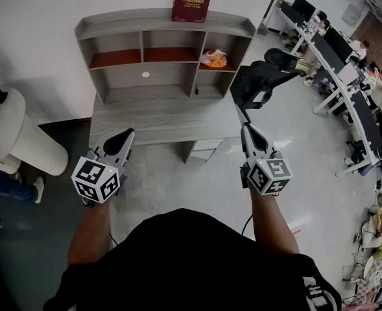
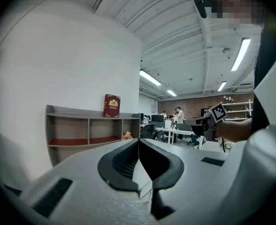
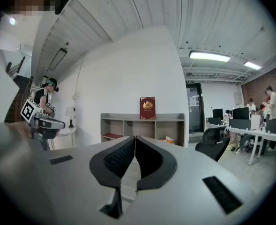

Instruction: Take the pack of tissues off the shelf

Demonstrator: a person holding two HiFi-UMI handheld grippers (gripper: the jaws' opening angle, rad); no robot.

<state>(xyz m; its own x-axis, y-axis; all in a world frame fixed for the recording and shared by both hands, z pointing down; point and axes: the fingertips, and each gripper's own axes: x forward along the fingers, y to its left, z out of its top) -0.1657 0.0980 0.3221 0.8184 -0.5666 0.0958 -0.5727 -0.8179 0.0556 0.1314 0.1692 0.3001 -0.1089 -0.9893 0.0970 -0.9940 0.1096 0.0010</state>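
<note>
The pack of tissues (image 1: 213, 59), orange and white, lies in the right compartment of the grey shelf (image 1: 165, 24) at the back of a desk. It also shows small in the left gripper view as the tissue pack (image 2: 127, 136), and in the right gripper view as the tissue pack (image 3: 167, 139). My left gripper (image 1: 128, 134) and right gripper (image 1: 245, 129) hover in front of the desk, well short of the shelf. Both are shut and empty: the left gripper (image 2: 138, 142) and right gripper (image 3: 135, 138) have their jaws pressed together.
A dark red book (image 1: 192, 0) stands on top of the shelf. A black office chair (image 1: 262, 80) sits just right of the desk. A white ribbed object (image 1: 28, 144) and a person's leg (image 1: 6, 183) are at the left. Office desks (image 1: 346, 89) with people fill the right.
</note>
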